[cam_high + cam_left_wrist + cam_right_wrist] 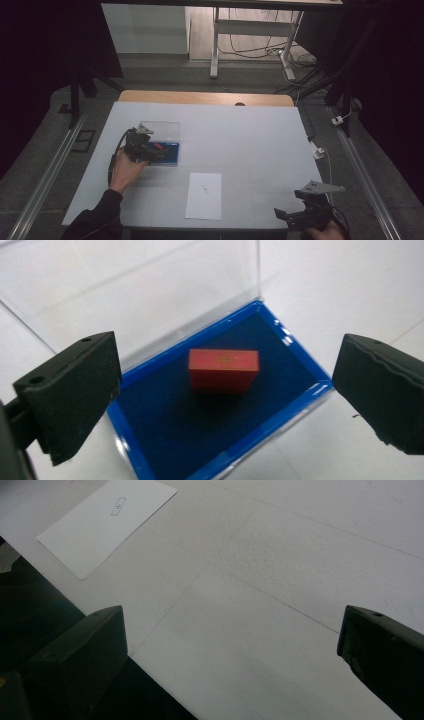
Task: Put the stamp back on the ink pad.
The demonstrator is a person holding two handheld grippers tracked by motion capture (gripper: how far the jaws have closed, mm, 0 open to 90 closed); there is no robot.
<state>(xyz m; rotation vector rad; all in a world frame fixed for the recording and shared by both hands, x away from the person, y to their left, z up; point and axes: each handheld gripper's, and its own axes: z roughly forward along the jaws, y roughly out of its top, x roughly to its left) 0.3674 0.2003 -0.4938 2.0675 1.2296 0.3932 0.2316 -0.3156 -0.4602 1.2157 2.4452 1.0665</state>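
Blue lining marks the open case (167, 152) in the high view, where the left gripper (150, 152) is held over it with a hand behind; the clear lid (162, 131) stands raised just beyond the jaws, and a speck of red is seen inside. One printed sheet of paper (204, 195) lies well to the right of that gripper, between the two tools, and the right gripper (290, 216) is kept low at the near edge of the white table (250, 140). In the left gripper view the jaws are spread wide and empty, and one red block (223, 370) is seen between and ahead of them, resting on the dark felt of the blue tray (300, 405); nothing is grasped yet, so the pick-up is judged to be only at the approach stage. In the right gripper view the jaws are likewise wide apart with nothing held, and the single sheet (107, 522) lies ahead to their left. Counted: one case, one block, one sheet, two grippers.
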